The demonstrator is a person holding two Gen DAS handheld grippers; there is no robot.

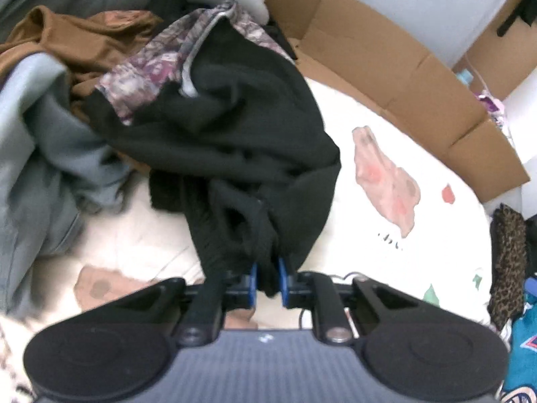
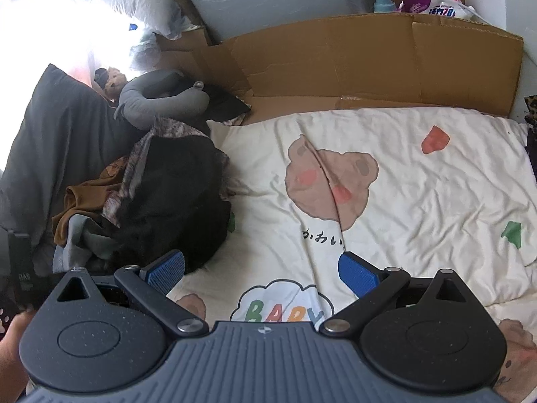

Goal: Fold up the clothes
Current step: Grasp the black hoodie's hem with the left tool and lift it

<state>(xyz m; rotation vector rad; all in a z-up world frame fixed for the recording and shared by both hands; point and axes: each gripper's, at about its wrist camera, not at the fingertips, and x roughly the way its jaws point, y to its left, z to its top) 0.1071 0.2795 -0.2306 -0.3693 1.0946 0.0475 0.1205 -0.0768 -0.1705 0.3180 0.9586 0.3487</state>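
My left gripper pinches a bunch of the black garment, trailing from the clothes pile far left. My right gripper hangs spread wide over the quilt, holding nothing.

Blown-out window glare, soft fisheye-warped edges.

"BABY" in coloured letters — on the cloud print of the cream bedsheet
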